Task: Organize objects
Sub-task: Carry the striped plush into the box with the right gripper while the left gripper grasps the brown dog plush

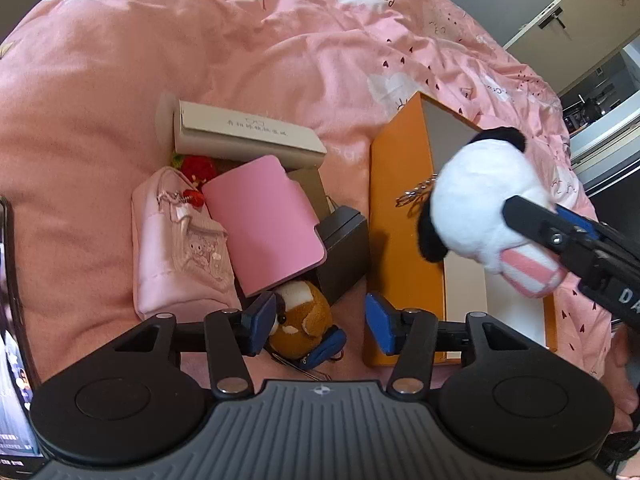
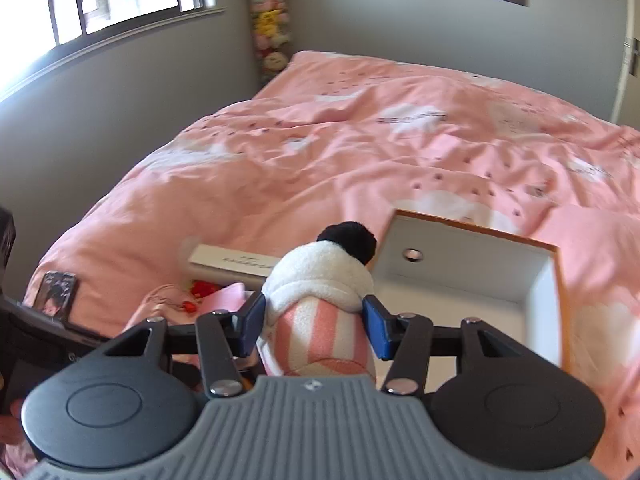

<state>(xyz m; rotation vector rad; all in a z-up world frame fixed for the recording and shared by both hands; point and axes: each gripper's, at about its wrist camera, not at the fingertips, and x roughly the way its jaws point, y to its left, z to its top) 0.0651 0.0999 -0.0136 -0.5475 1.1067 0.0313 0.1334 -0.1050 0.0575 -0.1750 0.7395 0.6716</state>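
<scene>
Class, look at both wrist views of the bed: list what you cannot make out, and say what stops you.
- Brown plush toy: left wrist view, lower body hidden behind the left claw.
- Beige box contents: mostly covered by the pink notebook.
- Orange box floor: right wrist view, hidden by the panda plush and right claw.
- Phone: cut off by the left edge.

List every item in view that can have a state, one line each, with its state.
Panda plush: held off the bed, clamped in the right gripper.
Left gripper: jaws open, nothing between the pads.
Brown plush: lying on the bed, free.
Orange box: open, inside bare.
Beige box: lid raised.
Pink pouch: lying flat.
Pink card: leaning on the beige box.
</scene>
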